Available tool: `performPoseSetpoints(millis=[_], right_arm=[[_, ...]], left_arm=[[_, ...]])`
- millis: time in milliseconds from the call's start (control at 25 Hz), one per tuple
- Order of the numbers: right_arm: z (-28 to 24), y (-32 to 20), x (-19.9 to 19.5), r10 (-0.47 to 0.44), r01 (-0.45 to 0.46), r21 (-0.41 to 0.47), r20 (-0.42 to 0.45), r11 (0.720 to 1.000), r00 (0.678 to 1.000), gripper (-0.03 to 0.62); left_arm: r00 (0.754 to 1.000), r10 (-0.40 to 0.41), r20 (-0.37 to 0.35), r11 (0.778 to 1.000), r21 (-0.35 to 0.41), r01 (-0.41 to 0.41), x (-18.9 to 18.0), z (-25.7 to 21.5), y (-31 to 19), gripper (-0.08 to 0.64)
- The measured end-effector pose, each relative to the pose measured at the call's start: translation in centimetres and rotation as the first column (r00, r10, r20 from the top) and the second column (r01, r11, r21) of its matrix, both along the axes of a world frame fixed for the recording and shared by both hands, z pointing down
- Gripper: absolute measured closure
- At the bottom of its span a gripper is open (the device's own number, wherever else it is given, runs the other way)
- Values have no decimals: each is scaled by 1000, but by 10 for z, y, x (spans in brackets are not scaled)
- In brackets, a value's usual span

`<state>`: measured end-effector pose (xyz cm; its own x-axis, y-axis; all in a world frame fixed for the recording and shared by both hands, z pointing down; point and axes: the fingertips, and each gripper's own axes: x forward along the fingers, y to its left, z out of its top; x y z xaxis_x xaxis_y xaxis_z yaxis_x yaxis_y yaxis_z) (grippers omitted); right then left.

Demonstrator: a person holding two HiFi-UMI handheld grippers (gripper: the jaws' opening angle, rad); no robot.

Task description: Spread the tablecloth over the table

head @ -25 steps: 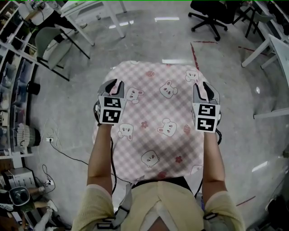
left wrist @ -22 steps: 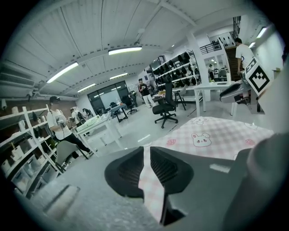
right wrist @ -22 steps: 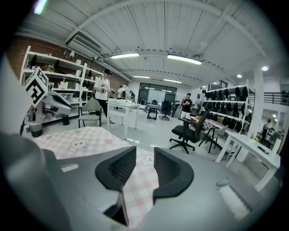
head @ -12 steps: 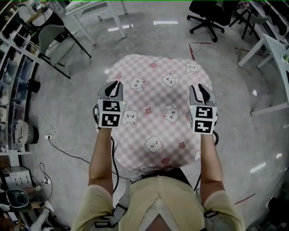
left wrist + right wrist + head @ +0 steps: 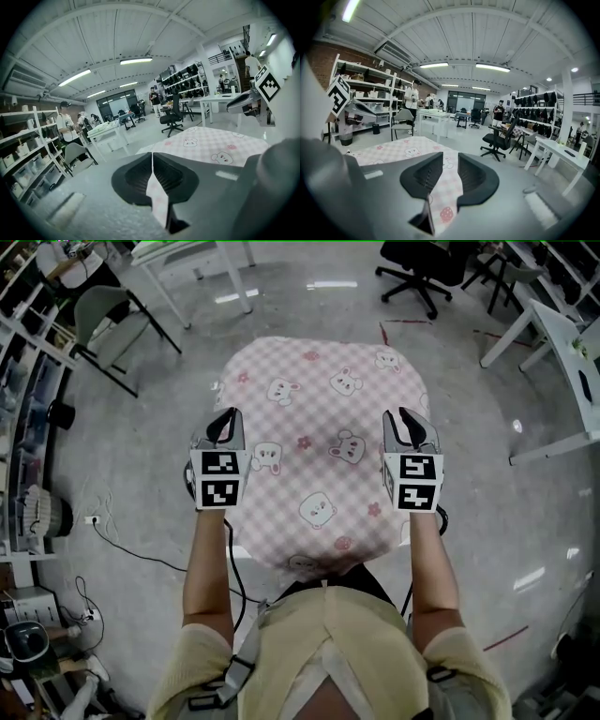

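Observation:
A pink checked tablecloth (image 5: 319, 456) printed with bears and rabbits lies spread over a small table, in the middle of the head view. My left gripper (image 5: 225, 416) is at its left edge and is shut on a fold of the cloth (image 5: 157, 197), which runs pinched between the jaws (image 5: 152, 157). My right gripper (image 5: 405, 416) is at the right edge. Its jaws (image 5: 450, 164) are closing with a strip of the tablecloth (image 5: 443, 197) lying in the gap, and the pads stand apart from it. The table itself is hidden under the cloth.
A grey chair (image 5: 103, 320) and a white desk (image 5: 187, 259) stand at the far left. A black office chair (image 5: 422, 268) is at the far right, another white desk (image 5: 562, 343) at the right. A cable (image 5: 141, 559) trails on the floor. Shelves line the left wall.
The tablecloth now sits farther up the head view. Both grippers stand nearer its near end along the side edges than a second ago.

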<state>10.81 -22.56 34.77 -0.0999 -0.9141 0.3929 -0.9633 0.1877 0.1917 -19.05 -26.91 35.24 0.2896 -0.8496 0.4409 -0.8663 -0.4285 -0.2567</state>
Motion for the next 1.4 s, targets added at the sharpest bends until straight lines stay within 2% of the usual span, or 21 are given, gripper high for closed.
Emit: performPoseSetpoints(millis=[400,720,1000,1160,1400], right_arm=[[-9,46,-15,-13,13,12,23,1000,1000,512],[-5,81,-25,-13,12,18,43,1000,999,531],[-4,107,-39,-45,44,19,72,999,996,587],[-10,122,-44,-63,60,32,85,998,994,589],[1,138,-53,-69,69,4,84,998,994,589]], left_arm=[[997,-55,-46,998,-10,54,-28,-4,66,551],[998,-41,-38,999,-9,40,-37,-2,108,551],[997,-21,-68,1000,12,22,-35,-1,134,557],[997,-12,-76,1000,6,12,-31,-2,146,557],[994,-6,-112,1000,8,7,-34,-3,160,557]])
